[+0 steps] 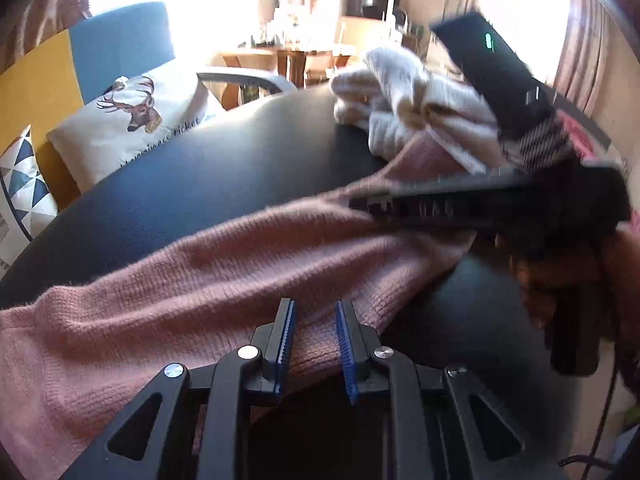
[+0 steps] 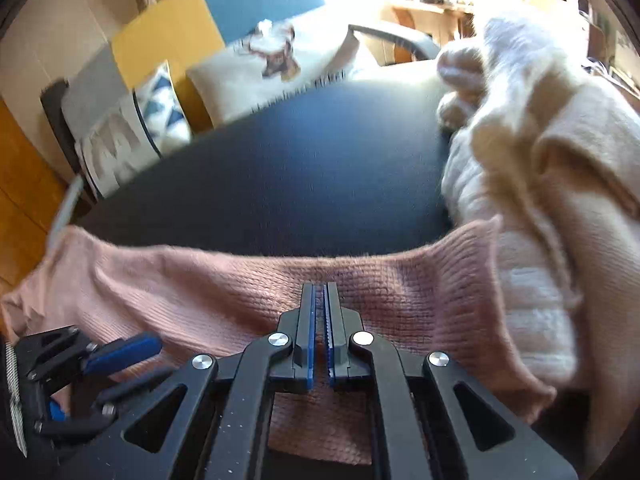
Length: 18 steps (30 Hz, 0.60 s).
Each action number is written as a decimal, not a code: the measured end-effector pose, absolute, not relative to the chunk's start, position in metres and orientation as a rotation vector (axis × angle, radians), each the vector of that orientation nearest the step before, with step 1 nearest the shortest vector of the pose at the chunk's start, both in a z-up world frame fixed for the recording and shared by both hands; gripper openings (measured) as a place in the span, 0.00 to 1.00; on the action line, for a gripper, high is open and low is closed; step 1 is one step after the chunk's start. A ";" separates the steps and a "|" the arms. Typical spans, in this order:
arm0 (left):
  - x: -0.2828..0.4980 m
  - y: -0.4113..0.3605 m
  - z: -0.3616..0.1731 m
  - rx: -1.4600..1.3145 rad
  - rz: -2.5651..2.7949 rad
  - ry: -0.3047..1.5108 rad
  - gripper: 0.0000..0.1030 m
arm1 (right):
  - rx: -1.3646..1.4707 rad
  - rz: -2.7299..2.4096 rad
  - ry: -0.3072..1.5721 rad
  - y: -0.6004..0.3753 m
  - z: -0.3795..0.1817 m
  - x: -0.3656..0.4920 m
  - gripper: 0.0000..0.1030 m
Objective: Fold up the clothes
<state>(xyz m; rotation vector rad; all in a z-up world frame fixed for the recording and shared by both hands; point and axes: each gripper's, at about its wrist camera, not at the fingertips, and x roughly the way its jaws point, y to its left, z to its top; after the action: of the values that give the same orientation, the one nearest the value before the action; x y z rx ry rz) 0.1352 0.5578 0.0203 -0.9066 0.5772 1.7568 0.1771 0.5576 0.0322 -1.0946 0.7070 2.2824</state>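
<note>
The left hand-held gripper (image 1: 315,316) and the right hand-held gripper (image 2: 320,300) each pinch the near edge of a pink sweater (image 1: 224,264) stretched across the dark bench (image 1: 224,176). Keeping that edge taut and level should give a clean fold. Beyond lies a cream knit (image 2: 540,168); no containers show.

The left tool (image 1: 316,322) holds a fold of the pink knit sweater (image 1: 224,264) between its blue pads, above the dark bench (image 1: 208,176). Ahead and to its right, the right tool (image 1: 480,204) lies across the same sweater, blurred. Beyond that sits a heap of white knitwear (image 1: 400,104). Far ahead to the left, a deer-print cushion (image 1: 136,120) rests beside the bench.
</note>
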 end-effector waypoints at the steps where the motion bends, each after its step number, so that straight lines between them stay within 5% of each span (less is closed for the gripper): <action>1: 0.134 0.557 0.021 -0.914 1.756 0.560 0.21 | -1.092 2.264 0.676 0.559 0.032 0.178 0.01; 18: 0.109 0.524 0.038 -0.960 1.817 0.347 0.21 | -0.798 2.299 0.779 0.552 0.079 0.254 0.03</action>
<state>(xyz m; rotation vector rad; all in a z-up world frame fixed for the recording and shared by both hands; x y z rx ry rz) 0.1090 0.5239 0.0379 -0.9600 0.3466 1.8167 0.2540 0.5520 0.0790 -0.7980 0.7787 2.2987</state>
